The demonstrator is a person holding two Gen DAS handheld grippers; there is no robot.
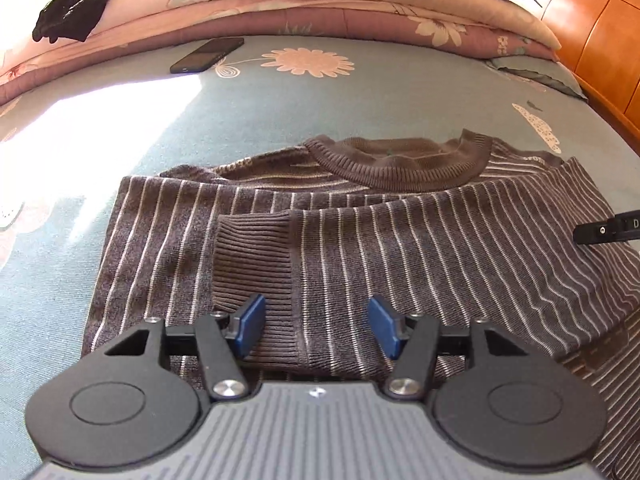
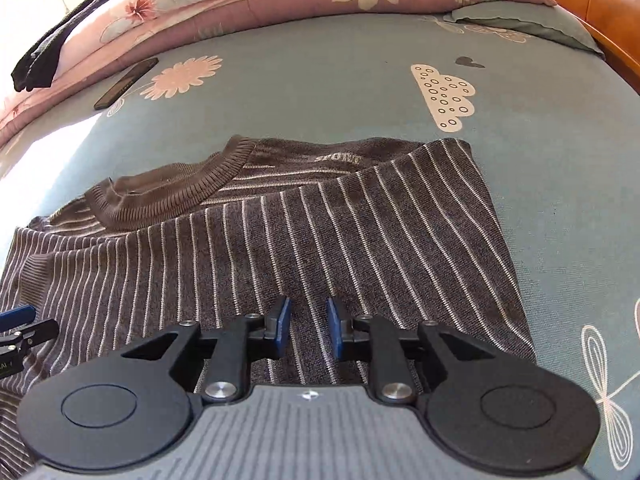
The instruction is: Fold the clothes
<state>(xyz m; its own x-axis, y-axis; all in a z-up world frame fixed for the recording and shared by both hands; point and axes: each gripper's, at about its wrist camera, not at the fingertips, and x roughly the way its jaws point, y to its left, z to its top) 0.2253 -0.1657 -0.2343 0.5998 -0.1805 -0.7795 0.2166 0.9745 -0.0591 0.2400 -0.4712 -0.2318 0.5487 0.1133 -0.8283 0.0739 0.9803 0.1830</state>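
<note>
A brown sweater with thin white stripes [image 1: 360,248] lies on the bed, collar [image 1: 400,164] at the far side, both sleeves folded across the body. A ribbed cuff [image 1: 252,256] lies on top at the middle. My left gripper [image 1: 316,330] is open and empty, just above the cuff and sleeve. The sweater also shows in the right wrist view [image 2: 320,240]. My right gripper [image 2: 307,328] is open with a narrower gap, empty, over the sweater's right part. The right gripper's tip shows at the right edge of the left wrist view [image 1: 608,232].
The bed has a blue sheet with flower prints [image 1: 304,62]. A black phone [image 1: 206,56] lies on it far left. Folded pink quilts [image 1: 320,0] are stacked at the back, a black garment [image 1: 76,8] on them. A wooden headboard [image 1: 592,40] stands at right.
</note>
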